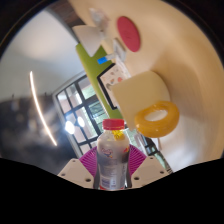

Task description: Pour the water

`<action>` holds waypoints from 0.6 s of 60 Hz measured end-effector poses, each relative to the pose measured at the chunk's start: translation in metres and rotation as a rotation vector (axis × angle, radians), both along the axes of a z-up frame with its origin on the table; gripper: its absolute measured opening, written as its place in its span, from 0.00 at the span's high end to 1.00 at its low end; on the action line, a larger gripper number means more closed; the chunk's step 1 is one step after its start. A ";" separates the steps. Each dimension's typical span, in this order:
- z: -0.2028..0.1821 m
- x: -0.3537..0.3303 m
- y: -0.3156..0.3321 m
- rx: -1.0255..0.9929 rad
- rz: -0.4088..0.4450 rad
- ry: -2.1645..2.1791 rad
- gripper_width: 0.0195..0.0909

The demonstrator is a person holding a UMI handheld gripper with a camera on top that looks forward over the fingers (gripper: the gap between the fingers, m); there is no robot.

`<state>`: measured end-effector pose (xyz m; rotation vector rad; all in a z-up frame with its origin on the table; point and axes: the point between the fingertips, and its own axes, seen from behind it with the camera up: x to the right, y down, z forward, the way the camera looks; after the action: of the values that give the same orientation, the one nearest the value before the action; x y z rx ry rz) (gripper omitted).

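A clear plastic water bottle (pixel 113 158) with a yellow cap and a red-printed label stands between my fingers. My gripper (pixel 113 166) is shut on it, the pink pads (pixel 90 160) pressing its sides. The view is strongly tilted. Beyond the bottle, a yellow cup (pixel 156 118) shows its open mouth, lying just past the bottle's cap to the right. Further off sit a pink-red bowl (pixel 130 32) and a white cup (pixel 90 38) on a white table surface (pixel 175 60).
A green tray or board (pixel 95 62) with a small blue item (pixel 108 66) lies beyond the yellow cup. A white box (pixel 135 88) stands beside the yellow cup. Windows with dark frames (pixel 80 100) and a pale ceiling (pixel 35 50) fill the other side.
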<state>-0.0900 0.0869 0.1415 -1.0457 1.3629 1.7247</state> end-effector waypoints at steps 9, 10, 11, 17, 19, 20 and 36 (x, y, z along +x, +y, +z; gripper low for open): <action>-0.003 -0.005 -0.024 -0.037 -0.019 0.160 0.76; -0.002 -0.007 -0.022 -0.039 -0.020 0.174 0.76; -0.002 -0.008 -0.026 -0.038 -0.019 0.185 0.76; -0.002 -0.018 -0.049 -0.038 -0.018 0.169 0.76; 0.000 -0.023 -0.050 -0.042 -0.015 0.133 0.76; 0.001 -0.026 -0.054 -0.039 -0.011 0.107 0.76; 0.128 -0.015 -0.135 0.252 -0.274 -1.010 0.76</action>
<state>-0.1055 -0.0476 0.2696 -1.2446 0.5761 0.8842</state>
